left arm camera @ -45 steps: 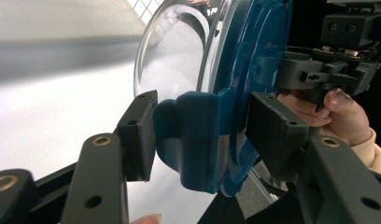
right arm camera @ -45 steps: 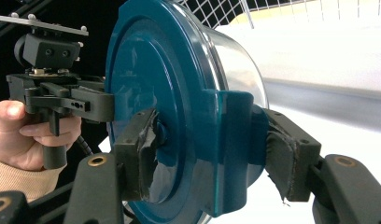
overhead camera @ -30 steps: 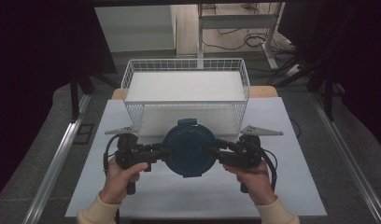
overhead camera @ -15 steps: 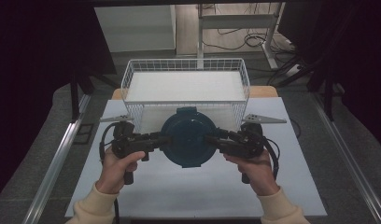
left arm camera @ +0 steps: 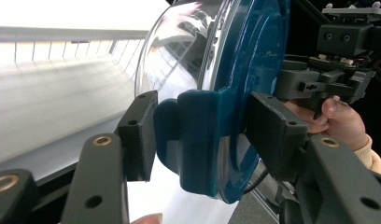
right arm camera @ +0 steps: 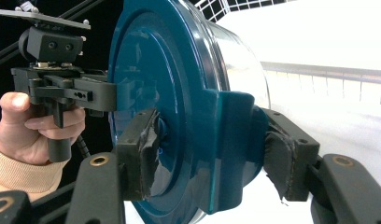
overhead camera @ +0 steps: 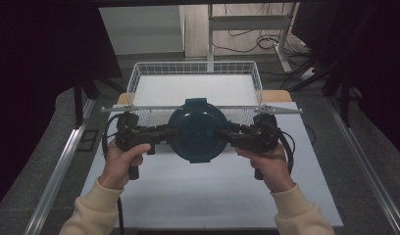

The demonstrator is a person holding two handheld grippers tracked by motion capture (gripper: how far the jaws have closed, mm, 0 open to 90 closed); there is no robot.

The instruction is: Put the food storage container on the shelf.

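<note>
A round container with a dark teal lid and a clear bowl hangs in the air between both grippers, just in front of the wire basket. My left gripper is shut on the lid's left clip tab, with one pad on each side of it. On the opposite side, my right gripper is shut on the right clip tab. The lid faces up in the high view. In the gripper views, the clear bowl shows below the teal lid.
A white wire basket with a white liner stands at the back of the table. A white mat covers the table in front of it. Metal rails run along the floor on both sides, and cables lie on the floor behind.
Both hands have lifted the container higher and carried it away from the person, toward the basket's front edge. Both grips have stayed the same.
</note>
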